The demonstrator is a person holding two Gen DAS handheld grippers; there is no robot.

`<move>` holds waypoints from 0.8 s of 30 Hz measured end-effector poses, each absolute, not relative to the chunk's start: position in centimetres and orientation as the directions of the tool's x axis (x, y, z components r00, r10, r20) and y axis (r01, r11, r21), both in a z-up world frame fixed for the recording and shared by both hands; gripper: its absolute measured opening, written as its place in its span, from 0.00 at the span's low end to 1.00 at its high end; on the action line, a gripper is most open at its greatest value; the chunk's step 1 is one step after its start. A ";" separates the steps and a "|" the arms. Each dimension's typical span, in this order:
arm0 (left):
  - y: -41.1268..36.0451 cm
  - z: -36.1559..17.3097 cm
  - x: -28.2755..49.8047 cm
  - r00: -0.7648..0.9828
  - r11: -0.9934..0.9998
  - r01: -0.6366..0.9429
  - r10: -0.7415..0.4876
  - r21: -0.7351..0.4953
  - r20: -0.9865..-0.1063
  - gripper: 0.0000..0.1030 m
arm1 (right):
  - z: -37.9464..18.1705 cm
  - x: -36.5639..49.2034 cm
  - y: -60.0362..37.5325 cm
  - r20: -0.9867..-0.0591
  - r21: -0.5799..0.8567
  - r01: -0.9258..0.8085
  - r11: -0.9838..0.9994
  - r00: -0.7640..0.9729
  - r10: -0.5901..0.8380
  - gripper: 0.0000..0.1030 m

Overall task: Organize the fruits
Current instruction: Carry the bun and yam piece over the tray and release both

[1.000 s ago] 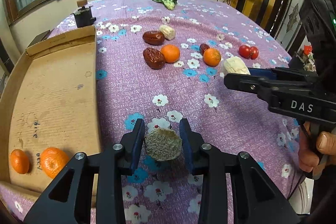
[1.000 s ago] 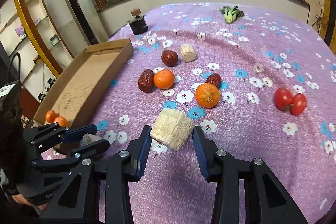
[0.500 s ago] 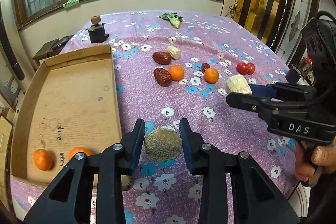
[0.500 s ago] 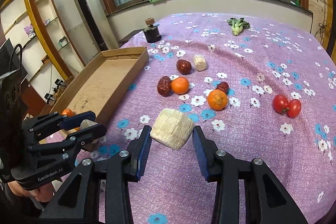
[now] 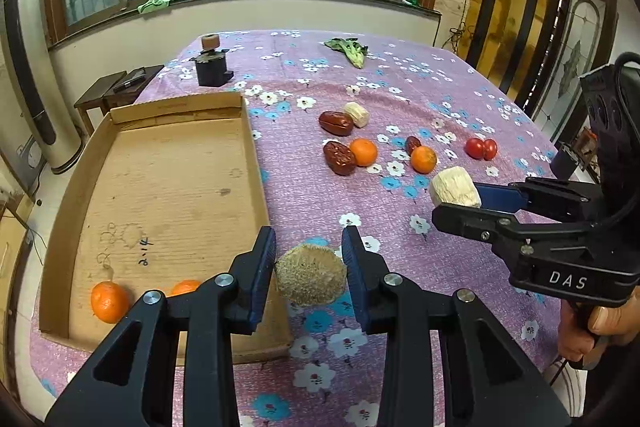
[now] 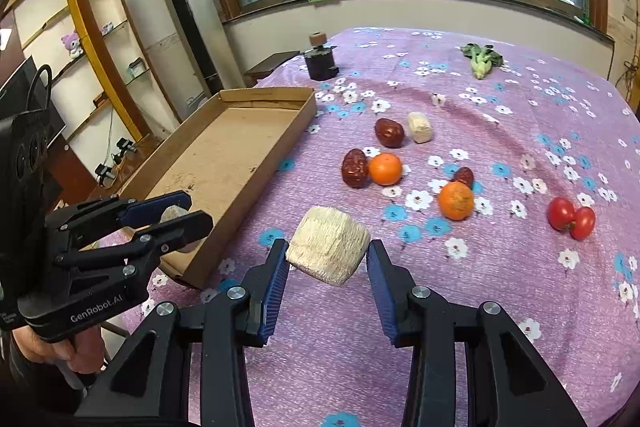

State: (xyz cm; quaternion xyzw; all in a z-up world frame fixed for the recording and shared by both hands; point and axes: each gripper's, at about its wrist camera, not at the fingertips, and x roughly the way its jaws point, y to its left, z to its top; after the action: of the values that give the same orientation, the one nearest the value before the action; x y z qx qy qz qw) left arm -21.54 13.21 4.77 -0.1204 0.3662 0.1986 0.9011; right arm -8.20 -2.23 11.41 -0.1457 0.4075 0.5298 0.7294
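My left gripper (image 5: 310, 261) is shut on a brownish rough round fruit (image 5: 311, 279) and holds it in the air above the tablecloth, beside the cardboard tray's (image 5: 256, 163) right wall. My right gripper (image 6: 328, 267) is shut on a pale cream ribbed chunk (image 6: 328, 251), also lifted above the cloth; it shows in the left wrist view (image 5: 455, 187) too. Two oranges (image 5: 109, 301) lie in the tray's near corner. On the cloth lie two oranges (image 6: 385, 169), three dark red dates (image 6: 354, 167), another cream chunk (image 6: 420, 127) and two tomatoes (image 6: 570, 219).
A black block with a brown cap (image 5: 211, 67) stands at the far left of the table. A green leafy vegetable (image 5: 350, 50) lies at the far end. A low dark side table (image 5: 116, 89) stands beyond the tray, a tall white appliance (image 6: 186, 23) by the wall.
Both grippers have risen and pulled back from the table with their pieces still held. More of the tray and table is in view.
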 end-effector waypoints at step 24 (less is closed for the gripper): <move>21.9 4.9 -26.1 0.588 0.770 -0.630 0.388 -0.101 -0.710 0.31 | 11.8 -13.5 4.9 -0.739 0.227 -0.951 0.208 -0.030 0.673 0.39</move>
State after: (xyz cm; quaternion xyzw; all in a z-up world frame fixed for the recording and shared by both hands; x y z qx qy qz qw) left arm -26.15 21.89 4.91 -0.1738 0.3483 0.2913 0.8739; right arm -13.51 4.90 11.78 -0.1794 0.3886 0.6033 0.6730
